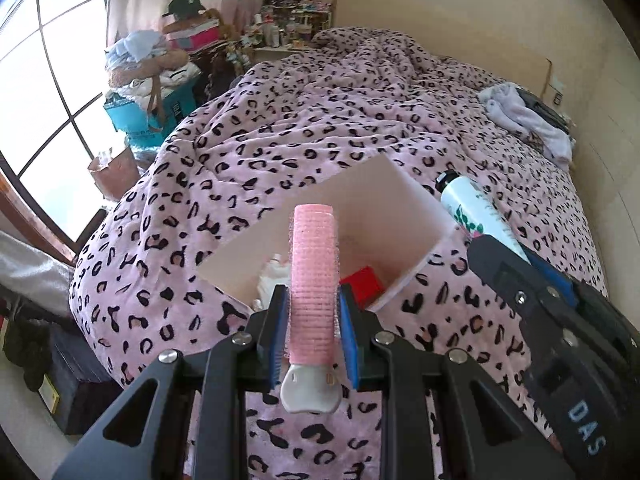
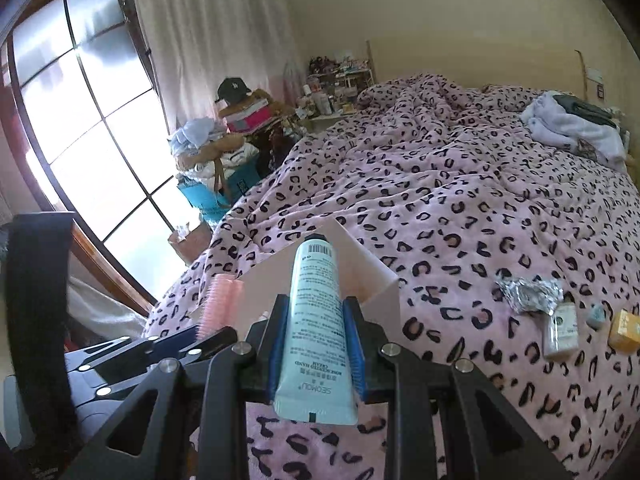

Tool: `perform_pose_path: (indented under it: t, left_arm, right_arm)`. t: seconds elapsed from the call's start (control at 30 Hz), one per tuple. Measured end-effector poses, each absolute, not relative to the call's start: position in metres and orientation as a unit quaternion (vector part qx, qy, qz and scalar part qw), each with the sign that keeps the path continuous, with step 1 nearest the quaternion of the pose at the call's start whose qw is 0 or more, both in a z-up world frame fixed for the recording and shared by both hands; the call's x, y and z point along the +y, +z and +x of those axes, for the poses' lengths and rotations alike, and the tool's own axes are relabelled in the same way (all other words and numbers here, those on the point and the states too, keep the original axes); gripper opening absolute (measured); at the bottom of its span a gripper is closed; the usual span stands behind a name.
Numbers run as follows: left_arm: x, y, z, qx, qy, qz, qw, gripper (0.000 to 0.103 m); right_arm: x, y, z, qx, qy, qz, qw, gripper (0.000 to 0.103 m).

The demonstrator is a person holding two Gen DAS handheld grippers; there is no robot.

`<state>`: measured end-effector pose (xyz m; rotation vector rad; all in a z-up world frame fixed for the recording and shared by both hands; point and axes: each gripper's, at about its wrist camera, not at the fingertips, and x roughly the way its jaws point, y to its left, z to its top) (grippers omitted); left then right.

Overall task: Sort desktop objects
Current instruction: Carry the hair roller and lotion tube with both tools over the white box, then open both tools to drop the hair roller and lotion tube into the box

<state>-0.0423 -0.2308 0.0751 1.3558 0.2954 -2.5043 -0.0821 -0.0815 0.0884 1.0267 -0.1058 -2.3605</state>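
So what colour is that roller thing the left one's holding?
Pink, with a white clip end. The hair roller shows best in the left wrist view.

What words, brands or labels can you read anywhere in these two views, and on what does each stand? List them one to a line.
"DAS": on the right gripper body, left wrist view.
"SEOMOU" and "HAND CREAM": upside down on the tube held by the right gripper.
Tube's smaller print and barcode digits: too small.
Small white box label: blurred.
Cap logo: unreadable.
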Motion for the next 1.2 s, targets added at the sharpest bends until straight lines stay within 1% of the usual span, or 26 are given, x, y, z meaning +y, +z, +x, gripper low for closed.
perform_pose_path:
  t: [0.4,0.8,1.2]
  left_arm:
    - [-0.262,0.052,-0.073,0.138,-0.849,0.491,0.140,0.025]
    - [-0.271,0.008,-0.098,0.158,-0.824,0.529,0.129,0.025]
    - [-0.268,0.005,-0.101,0.147,-0.825,0.529,0.134,0.026]
  right_arm:
    - [-0.118,0.073,-0.133,-0.019,-0.866,0.418,0.273,0.027]
    - [-0.152,0.029,-0.161,0.013,-0.835,0.476,0.276,0.028]
    - [-0.157,0.019,-0.167,0.029,-0.830,0.488,0.268,0.028]
